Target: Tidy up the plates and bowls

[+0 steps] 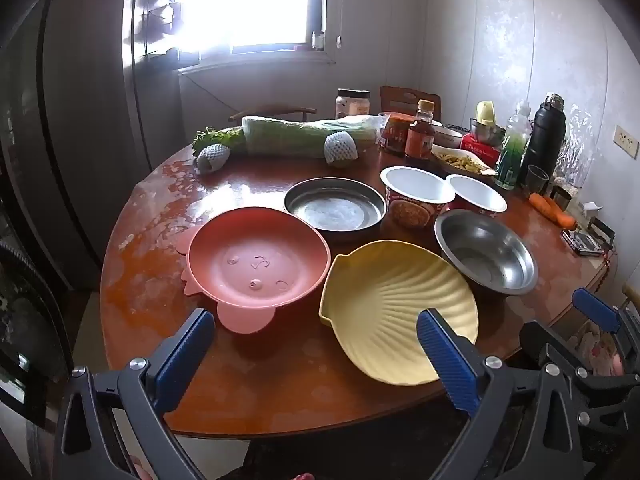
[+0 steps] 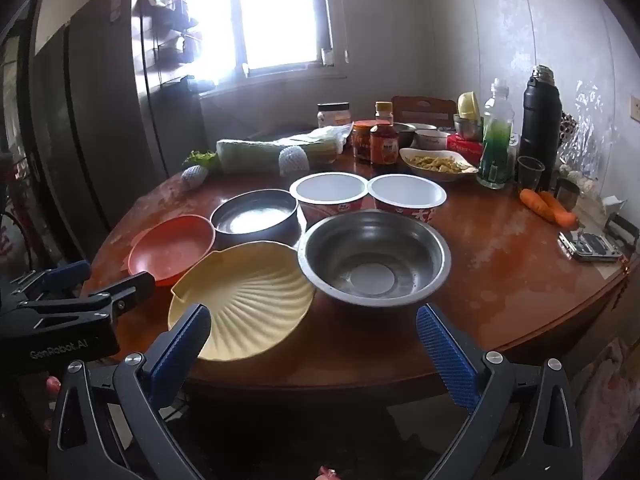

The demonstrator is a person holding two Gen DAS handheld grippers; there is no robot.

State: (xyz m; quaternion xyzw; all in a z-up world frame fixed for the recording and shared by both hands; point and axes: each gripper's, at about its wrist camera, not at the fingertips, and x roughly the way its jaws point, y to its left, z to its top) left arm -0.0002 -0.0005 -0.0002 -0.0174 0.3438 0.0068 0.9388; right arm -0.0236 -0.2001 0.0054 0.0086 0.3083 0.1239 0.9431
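Biggest worry is the round wooden table (image 1: 280, 392) itself: the top looks glossy and wet-streaked, so anything you nudge could skate toward the near edge. The yellow shell plate (image 1: 400, 312) already sits near that edge, right of center, with the pink bowl (image 1: 256, 264) just to its left. Catch its rim at an angle and I'd guess it slides off before you get a grip.

The steel bowl (image 2: 376, 260) sits right of the shell plate, with the flat steel dish (image 2: 256, 216) and 2 paper cup bowls (image 2: 328, 196) behind. Steel is slick, so a shallow pinch may slip.

Your left gripper (image 1: 316, 344) and right gripper (image 2: 312, 340) are both spread fully wide, holding nothing, hovering short of the dishes. They're close together, so they might bump.
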